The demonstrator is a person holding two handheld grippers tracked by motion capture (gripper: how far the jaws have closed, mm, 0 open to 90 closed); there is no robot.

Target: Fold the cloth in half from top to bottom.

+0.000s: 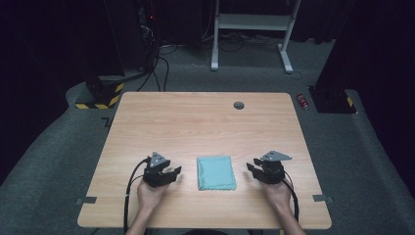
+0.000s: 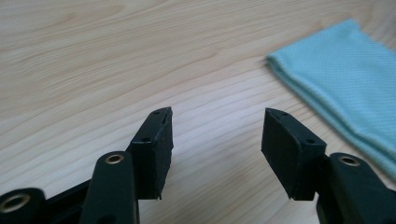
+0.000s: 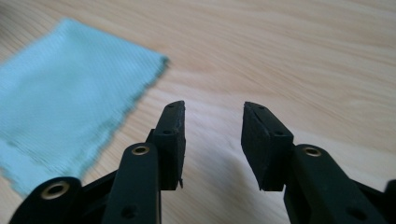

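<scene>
A folded light-blue cloth (image 1: pixel 216 172) lies flat on the wooden table (image 1: pixel 195 122) near its front edge, between my two hands. My left gripper (image 1: pixel 175 171) rests left of the cloth, jaws open and empty, apart from the fabric. In the left gripper view the cloth (image 2: pixel 345 79) lies off to the right of my open left gripper (image 2: pixel 217 126). My right gripper (image 1: pixel 250 165) sits right of the cloth, also open with nothing between its jaws. The right gripper view has the cloth (image 3: pixel 65 93) at the left of my right gripper (image 3: pixel 212 121).
A small dark round grommet (image 1: pixel 239 105) sits in the table's far part. Beyond the table stand a white desk frame (image 1: pixel 254 29), black equipment with cables (image 1: pixel 147 44) and a yellow-black striped base (image 1: pixel 100 95). A red item (image 1: pixel 303 101) lies on the floor at the right.
</scene>
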